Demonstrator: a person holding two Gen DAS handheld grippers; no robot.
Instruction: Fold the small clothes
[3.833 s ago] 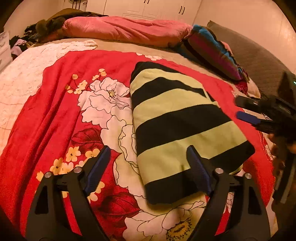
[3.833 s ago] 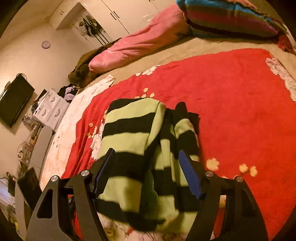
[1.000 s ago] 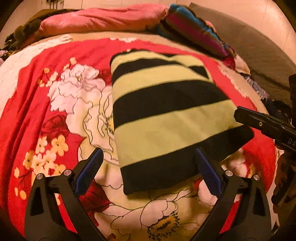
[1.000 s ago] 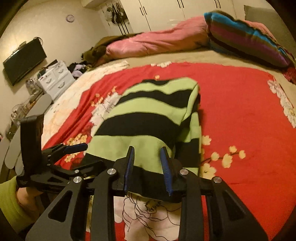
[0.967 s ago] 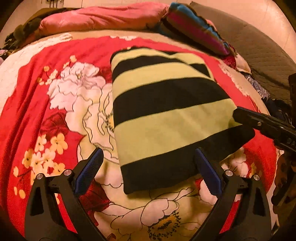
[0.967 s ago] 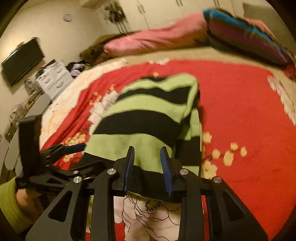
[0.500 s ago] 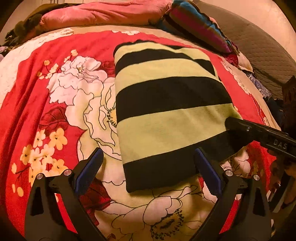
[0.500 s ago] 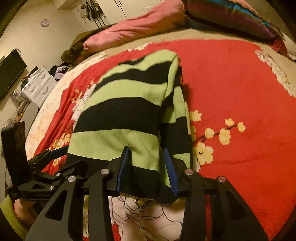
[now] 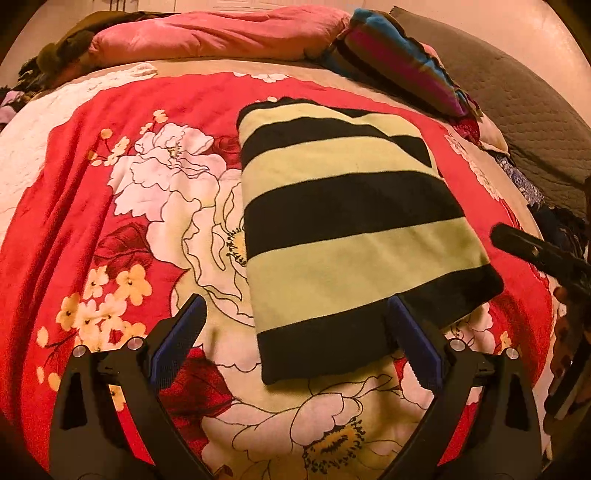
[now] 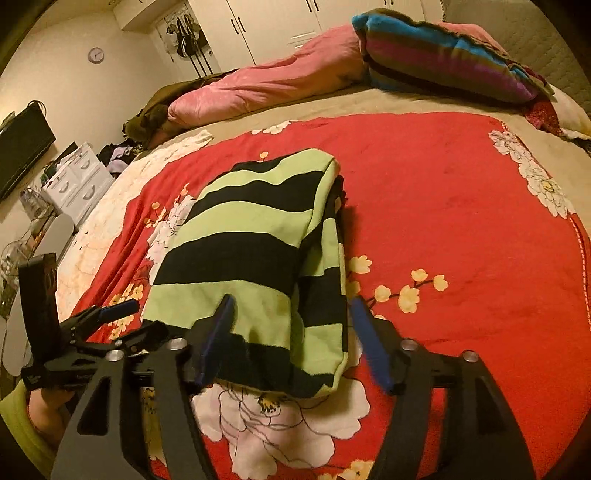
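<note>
A wide red quilted bedspread printed with large white and yellow flowers (image 9: pixel 92 192) covers the bed and fills most of both views. Along its far edge lie a long pink satin duvet roll (image 9: pixel 221 33) and, beside it to the right, a thick blanket striped in blue, magenta and brown (image 10: pixel 443 59). Past the bed's far-left side in the right wrist view stands a white plastic drawer unit (image 10: pixel 79 177), with a black flat screen (image 10: pixel 22 151) on the wall above it and a small round wall clock (image 10: pixel 96 55) higher up.

The folded knitted garment in broad black and pale-green stripes (image 9: pixel 343 236) lies flat on the bedspread near its middle, its near black edge towards the cameras; in the right wrist view a second folded layer shows along its right side.

The left gripper (image 9: pixel 295 339) has its blue-padded jaws spread wide, the right finger over the garment's near black band, the left one over the bedspread; whether they touch, I cannot tell. The right gripper (image 10: pixel 291 336) is also parted, its fingers straddling the garment's near right corner, gripping nothing
</note>
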